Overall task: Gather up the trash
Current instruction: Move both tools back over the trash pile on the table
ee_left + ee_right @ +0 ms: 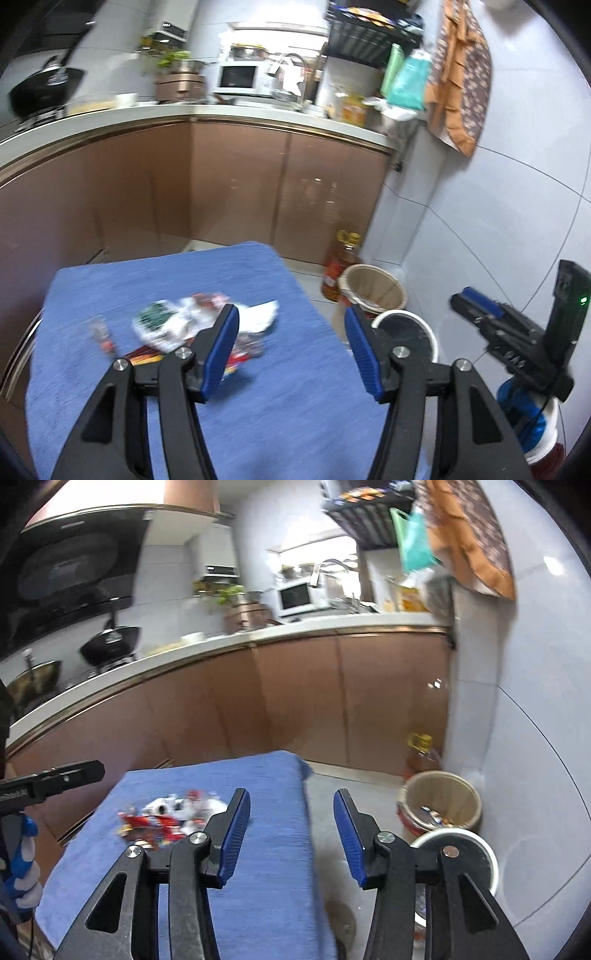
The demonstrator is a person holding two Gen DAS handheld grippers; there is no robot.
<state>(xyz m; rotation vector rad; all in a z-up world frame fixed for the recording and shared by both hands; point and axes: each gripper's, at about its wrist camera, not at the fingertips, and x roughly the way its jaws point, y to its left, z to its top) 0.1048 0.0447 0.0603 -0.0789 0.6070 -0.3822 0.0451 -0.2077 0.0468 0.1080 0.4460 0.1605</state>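
A pile of crumpled wrappers and paper trash (192,325) lies on a table with a blue cloth (258,406); it also shows in the right wrist view (170,816). My left gripper (291,314) is open and empty, hovering above the table just right of the pile. My right gripper (291,797) is open and empty, over the table's right edge (306,812). A lined trash bin (439,801) stands on the floor to the right with some trash inside; it also shows in the left wrist view (373,288). The right gripper appears in the left wrist view (517,325).
A white bucket (461,853) stands next to the bin. An oil bottle (341,262) stands on the floor by the brown cabinets (236,184). The counter holds a wok (44,88) and microwave (240,75). A tiled wall (535,738) is on the right.
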